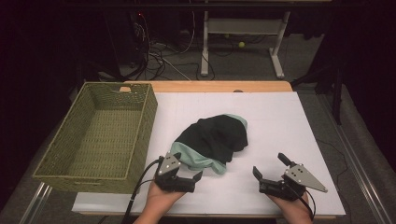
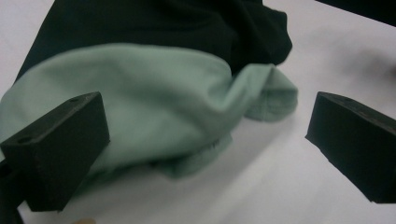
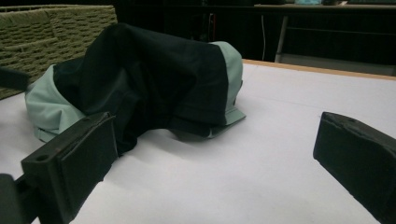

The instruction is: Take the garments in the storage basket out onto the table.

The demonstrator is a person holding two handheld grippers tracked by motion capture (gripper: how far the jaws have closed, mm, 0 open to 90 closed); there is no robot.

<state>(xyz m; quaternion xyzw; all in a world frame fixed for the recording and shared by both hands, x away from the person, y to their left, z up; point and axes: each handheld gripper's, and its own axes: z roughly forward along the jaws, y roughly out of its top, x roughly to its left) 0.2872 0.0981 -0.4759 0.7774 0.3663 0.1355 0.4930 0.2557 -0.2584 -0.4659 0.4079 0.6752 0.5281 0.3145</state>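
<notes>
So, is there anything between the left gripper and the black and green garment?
Nothing visible. The left gripper is open, and bare white table cover lies between its jaws and the garment, whose green edge is just ahead in the left gripper view.

text: none legible | labels: none | numbers: none | signs: none

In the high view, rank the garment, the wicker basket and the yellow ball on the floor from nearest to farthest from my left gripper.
From the left gripper:
1. Garment, just ahead, on the white sheet.
2. Wicker basket, to its left.
3. Yellow ball, beyond the table, on the floor.
</notes>
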